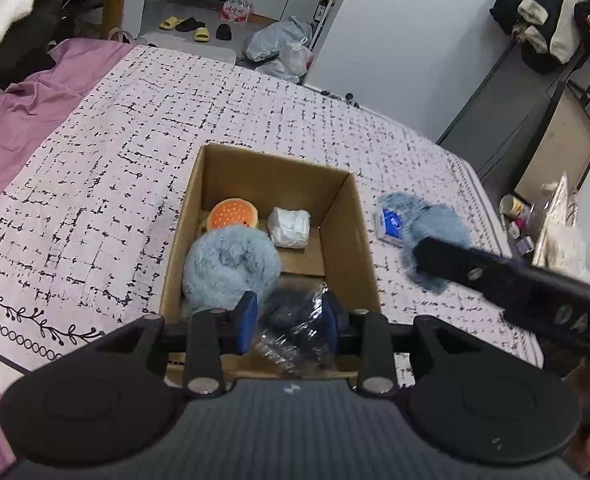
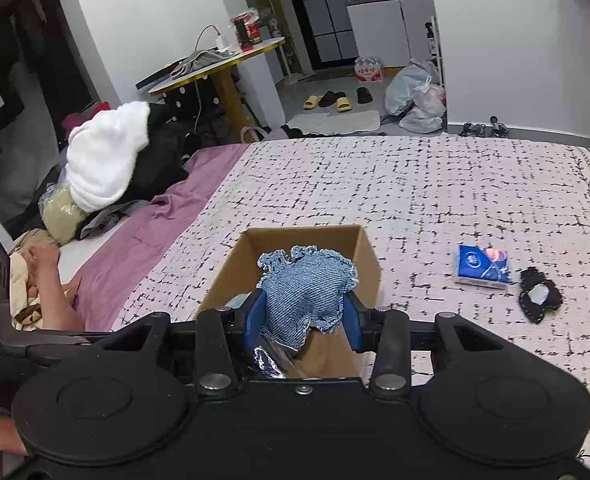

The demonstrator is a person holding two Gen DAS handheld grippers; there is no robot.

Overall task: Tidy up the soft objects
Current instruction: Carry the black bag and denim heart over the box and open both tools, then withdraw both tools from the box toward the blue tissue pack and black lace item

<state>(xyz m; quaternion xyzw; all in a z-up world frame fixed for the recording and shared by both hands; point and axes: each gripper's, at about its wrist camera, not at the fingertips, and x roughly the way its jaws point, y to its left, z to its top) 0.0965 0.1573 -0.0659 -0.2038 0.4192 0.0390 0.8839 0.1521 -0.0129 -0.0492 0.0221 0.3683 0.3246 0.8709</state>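
An open cardboard box [image 1: 337,216] stands on the patterned bedspread. Inside lie an orange burger plush [image 1: 233,214], a white packet [image 1: 289,226] and a fluffy grey-blue cushion [image 1: 231,268]. My left gripper [image 1: 289,318] reaches into the box's near end, and its blue pads are shut on a clear plastic bag [image 1: 295,320] with something dark in it. My right gripper [image 2: 307,308] is shut on a blue denim stuffed piece [image 2: 307,288], held at the box's [image 2: 369,256] right side. The right tool's black body [image 1: 515,284] shows in the left wrist view.
A blue tissue pack [image 2: 483,266] and a small black item [image 2: 539,296] lie on the bedspread right of the box. A purple sheet [image 2: 143,248] and a clothes pile with a white fluffy piece [image 2: 107,156] are at left. A person's forearm [image 2: 51,292] rests there.
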